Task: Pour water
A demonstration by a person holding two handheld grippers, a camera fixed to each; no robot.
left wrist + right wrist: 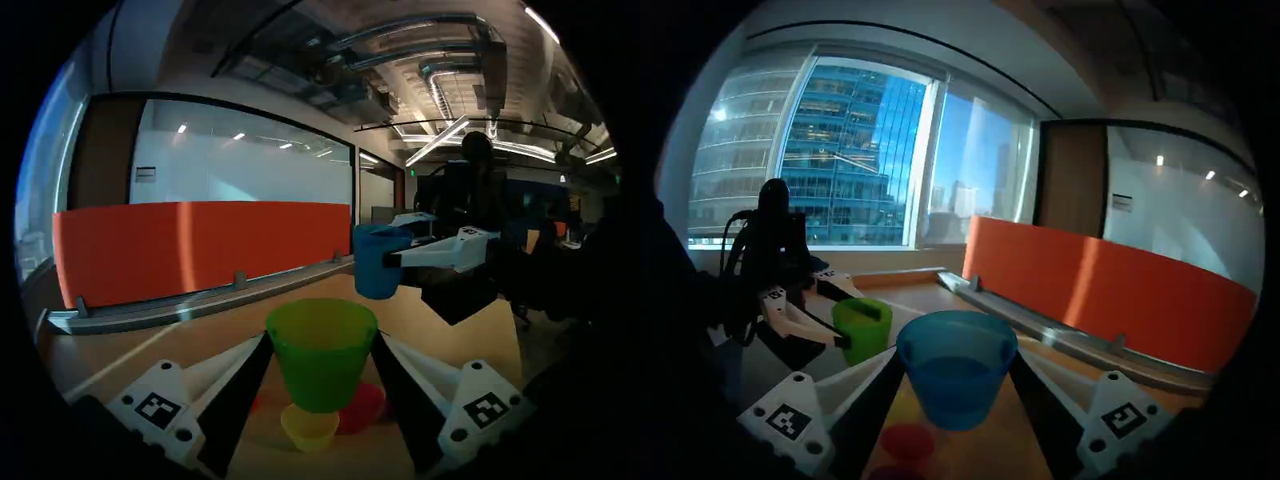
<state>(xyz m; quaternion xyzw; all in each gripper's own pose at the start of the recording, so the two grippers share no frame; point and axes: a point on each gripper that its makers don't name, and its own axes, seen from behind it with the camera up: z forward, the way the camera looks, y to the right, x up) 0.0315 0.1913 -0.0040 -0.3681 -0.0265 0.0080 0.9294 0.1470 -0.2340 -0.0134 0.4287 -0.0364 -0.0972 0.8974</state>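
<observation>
Above the wooden bench (200,340), the left gripper (322,346) clamps an upright translucent green cup (320,376), the right gripper (957,356) an upright translucent blue cup (956,392) (darker in its lower half) nearby.

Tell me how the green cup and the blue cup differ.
The green cup sits in the left gripper, the blue cup in the right gripper. The blue cup looks darker in its lower part, perhaps water; the green cup shows no such level. Both are upright, tapered.
</observation>
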